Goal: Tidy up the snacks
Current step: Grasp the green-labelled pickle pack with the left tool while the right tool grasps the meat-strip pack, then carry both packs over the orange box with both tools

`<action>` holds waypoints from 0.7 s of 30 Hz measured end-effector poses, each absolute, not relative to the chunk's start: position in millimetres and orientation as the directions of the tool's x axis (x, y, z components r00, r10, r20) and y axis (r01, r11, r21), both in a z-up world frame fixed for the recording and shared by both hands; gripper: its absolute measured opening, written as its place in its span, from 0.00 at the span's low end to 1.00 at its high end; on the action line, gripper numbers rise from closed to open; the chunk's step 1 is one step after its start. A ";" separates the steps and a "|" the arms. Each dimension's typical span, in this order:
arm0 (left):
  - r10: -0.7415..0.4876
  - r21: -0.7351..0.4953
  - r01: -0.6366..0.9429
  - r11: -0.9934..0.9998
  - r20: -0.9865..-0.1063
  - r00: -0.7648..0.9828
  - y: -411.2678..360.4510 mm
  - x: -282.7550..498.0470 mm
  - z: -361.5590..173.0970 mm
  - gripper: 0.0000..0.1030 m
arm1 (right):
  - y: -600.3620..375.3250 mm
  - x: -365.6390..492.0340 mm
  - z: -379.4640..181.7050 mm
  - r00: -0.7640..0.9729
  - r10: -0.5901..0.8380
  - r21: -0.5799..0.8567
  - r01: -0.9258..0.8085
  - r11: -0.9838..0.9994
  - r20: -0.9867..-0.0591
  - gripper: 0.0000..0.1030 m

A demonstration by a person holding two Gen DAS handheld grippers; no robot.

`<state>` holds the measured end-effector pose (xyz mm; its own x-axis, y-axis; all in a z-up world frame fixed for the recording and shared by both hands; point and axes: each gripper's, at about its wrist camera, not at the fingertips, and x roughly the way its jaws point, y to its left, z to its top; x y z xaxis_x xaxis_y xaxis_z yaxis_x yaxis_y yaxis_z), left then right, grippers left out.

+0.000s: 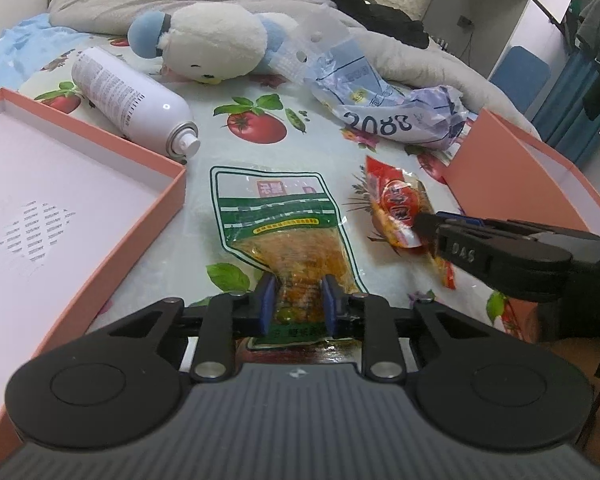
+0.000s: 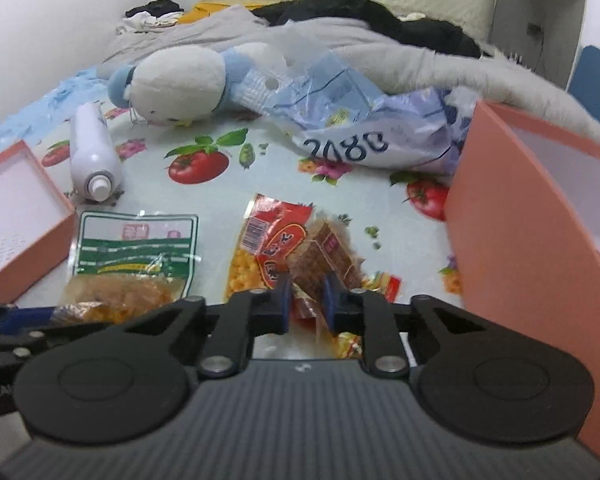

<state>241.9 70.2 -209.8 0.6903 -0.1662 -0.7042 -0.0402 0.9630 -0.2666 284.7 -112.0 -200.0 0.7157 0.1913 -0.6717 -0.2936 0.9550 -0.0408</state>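
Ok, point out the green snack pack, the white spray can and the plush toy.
green snack pack (image 1: 276,216), left wrist view, printed green band
white spray can (image 1: 128,96), left wrist view, middle of body
plush toy (image 2: 180,80), right wrist view, white head

a home bedroom: bed (image 1: 323,148) with fruit-print sheet, rumpled grey duvet (image 1: 112,4), plush toy (image 1: 208,40)

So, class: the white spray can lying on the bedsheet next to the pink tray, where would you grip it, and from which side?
Grip the white spray can across the middle of its round body, coming from above. It lies on its side, nozzle toward the camera, so fingers can straddle its width. The pink tray sits close beside its nozzle end, so stay clear of that end.
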 end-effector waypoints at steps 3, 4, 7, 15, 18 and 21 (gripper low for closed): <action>-0.169 -0.277 -0.045 0.960 -0.700 0.694 70.1 234.5 -201.1 0.26 | -116.4 277.3 -188.5 0.723 0.189 -0.043 -0.289 0.956 -0.665 0.10; -0.171 -0.280 -0.045 0.959 -0.697 0.697 69.4 232.1 -197.2 0.26 | -118.6 274.1 -184.4 0.725 0.189 -0.039 -0.285 0.958 -0.662 0.09; -0.166 -0.263 -0.031 0.964 -0.690 0.704 63.7 226.0 -184.5 0.25 | -127.6 263.2 -170.0 0.729 0.197 -0.011 -0.270 0.963 -0.655 0.09; -0.175 -0.262 -0.005 0.965 -0.661 0.729 51.1 193.3 -133.5 0.24 | -150.8 215.1 -118.2 0.741 0.257 0.102 -0.249 0.963 -0.621 0.09; -0.176 -0.271 -0.009 0.962 -0.650 0.739 48.6 175.3 -113.6 0.24 | -157.2 194.7 -93.7 0.755 0.276 0.128 -0.250 0.960 -0.595 0.09; -0.185 -0.286 -0.008 0.958 -0.641 0.745 45.2 158.4 -95.1 0.24 | -164.5 173.8 -70.0 0.769 0.288 0.142 -0.252 0.957 -0.570 0.09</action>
